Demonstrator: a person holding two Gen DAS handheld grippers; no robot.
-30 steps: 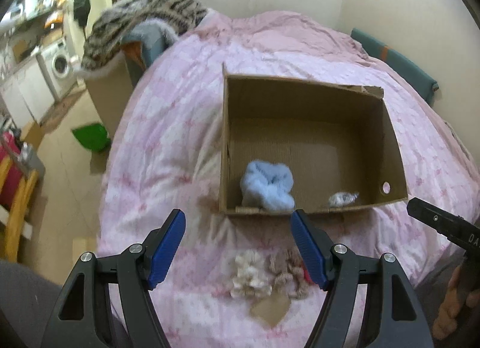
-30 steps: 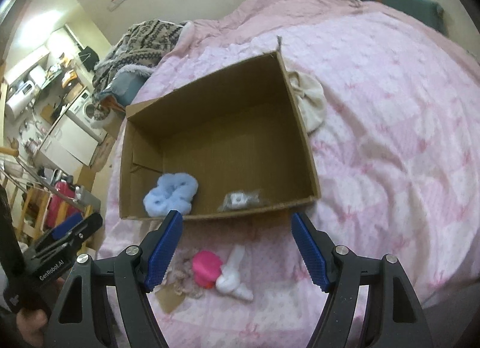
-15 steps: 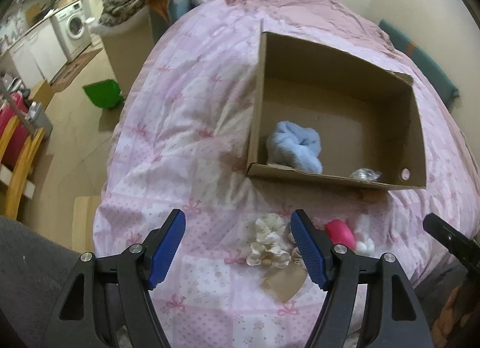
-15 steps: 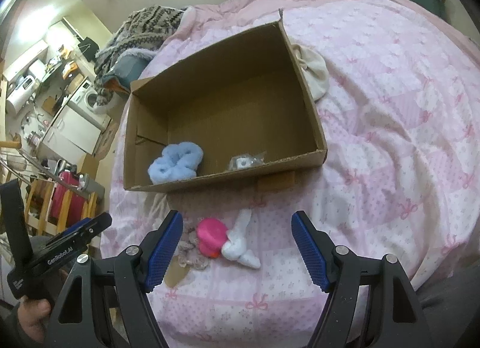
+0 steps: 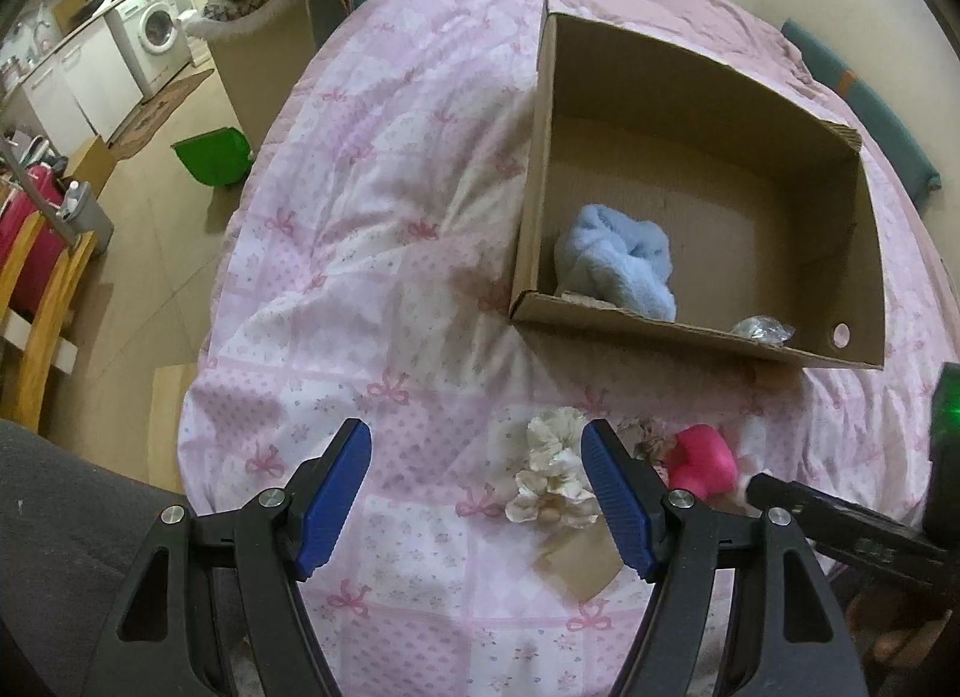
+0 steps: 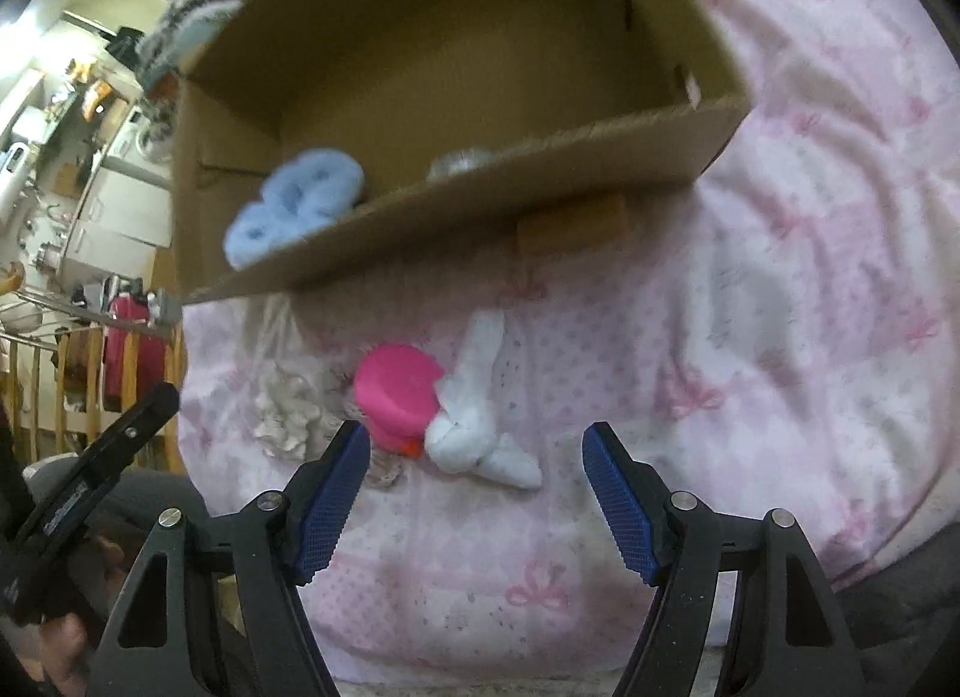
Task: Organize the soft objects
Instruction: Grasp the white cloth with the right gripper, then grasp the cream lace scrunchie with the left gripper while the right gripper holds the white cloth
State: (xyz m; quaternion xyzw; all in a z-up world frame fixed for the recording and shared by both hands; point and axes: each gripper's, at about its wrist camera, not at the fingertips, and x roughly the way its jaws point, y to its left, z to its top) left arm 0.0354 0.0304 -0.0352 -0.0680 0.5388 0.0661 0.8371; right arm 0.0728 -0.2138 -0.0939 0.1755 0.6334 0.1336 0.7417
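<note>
1. My right gripper (image 6: 474, 484) has dropped closer since half a second ago, spread wide and holding nothing above the pink toy (image 6: 396, 391) and white knotted cloth (image 6: 480, 433) on the bed (image 6: 780, 277).
2. My left gripper (image 5: 477, 484) is agape, the cream scrunchie (image 5: 555, 475) beside its right finger.
3. The cardboard box (image 5: 690, 331) beyond holds a blue scrunchie (image 5: 618, 262).

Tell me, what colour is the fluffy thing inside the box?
Light blue fluffy thing, clearest in the left wrist view.
</note>
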